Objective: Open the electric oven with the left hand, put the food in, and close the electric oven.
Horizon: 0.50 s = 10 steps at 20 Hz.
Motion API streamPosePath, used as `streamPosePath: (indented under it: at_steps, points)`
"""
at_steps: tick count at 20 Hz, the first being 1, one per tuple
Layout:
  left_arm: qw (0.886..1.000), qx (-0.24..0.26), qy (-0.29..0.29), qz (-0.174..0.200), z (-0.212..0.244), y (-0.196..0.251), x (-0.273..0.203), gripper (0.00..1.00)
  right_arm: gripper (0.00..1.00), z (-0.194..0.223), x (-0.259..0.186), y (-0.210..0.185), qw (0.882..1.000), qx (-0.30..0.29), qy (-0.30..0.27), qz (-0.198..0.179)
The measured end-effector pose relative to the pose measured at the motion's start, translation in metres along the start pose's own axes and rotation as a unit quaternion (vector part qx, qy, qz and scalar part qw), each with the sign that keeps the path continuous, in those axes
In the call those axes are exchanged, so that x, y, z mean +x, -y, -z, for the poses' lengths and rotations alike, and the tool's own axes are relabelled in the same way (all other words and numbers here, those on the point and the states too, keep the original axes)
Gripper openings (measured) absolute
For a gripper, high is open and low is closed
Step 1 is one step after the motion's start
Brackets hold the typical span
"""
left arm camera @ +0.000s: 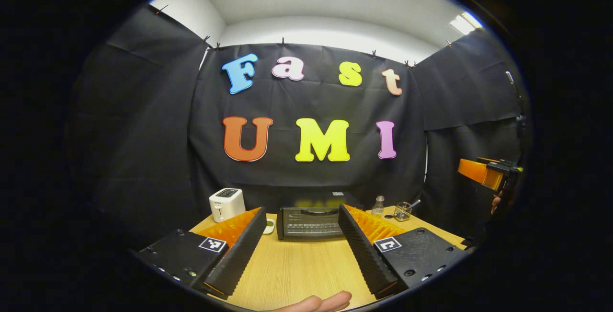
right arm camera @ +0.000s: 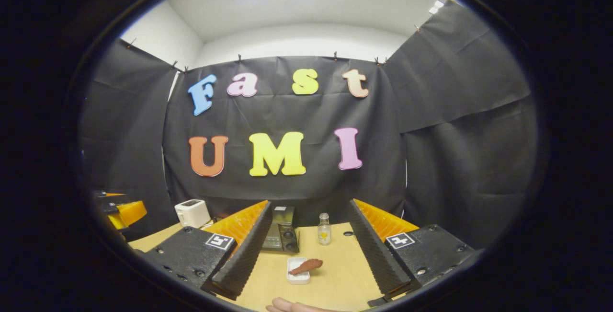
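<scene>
The black electric oven (left arm camera: 309,223) stands at the back of the wooden table (left arm camera: 297,269), its glass door closed and its handle along the top. My left gripper (left arm camera: 301,211) is open, well short of the oven, with nothing between its fingers. A brown piece of food (right arm camera: 306,266) lies on a small white tray (right arm camera: 298,277) on the table, in front of my open right gripper (right arm camera: 310,204). The oven's knob side (right arm camera: 281,236) peeks out past the right gripper's left finger (right arm camera: 242,254). The right gripper (left arm camera: 486,172) hangs high at the far right in the left gripper view.
A white toaster (left arm camera: 227,204) sits left of the oven, with a small green dish (left arm camera: 269,226) beside it. A little bottle (right arm camera: 324,229) and a glass holder (left arm camera: 403,211) stand right of the oven. A hand (left arm camera: 316,303) shows at the bottom edge.
</scene>
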<state>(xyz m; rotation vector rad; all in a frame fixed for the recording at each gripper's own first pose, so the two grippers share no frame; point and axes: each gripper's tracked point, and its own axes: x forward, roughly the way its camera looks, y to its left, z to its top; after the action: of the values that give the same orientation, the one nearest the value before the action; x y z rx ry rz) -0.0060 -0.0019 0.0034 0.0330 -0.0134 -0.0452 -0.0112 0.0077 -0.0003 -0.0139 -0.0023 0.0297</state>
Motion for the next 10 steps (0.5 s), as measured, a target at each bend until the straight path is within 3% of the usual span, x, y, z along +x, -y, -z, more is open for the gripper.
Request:
streamPosePath:
  at_steps: [1,8,10]
  points:
    - [1.000,0.001,0.003,0.001,0.000,0.001,0.001,0.96,0.96,0.000,-0.001,0.003,1.000,-0.001,0.000,0.001]
    - [1.000,0.010,0.019,0.011,-0.005,0.016,0.007,0.96,0.96,0.013,0.001,0.024,1.000,0.008,-0.001,0.002]
    - [1.000,0.017,0.015,0.016,-0.003,0.023,0.017,0.96,1.00,0.015,0.003,0.028,1.000,0.013,-0.001,-0.004]
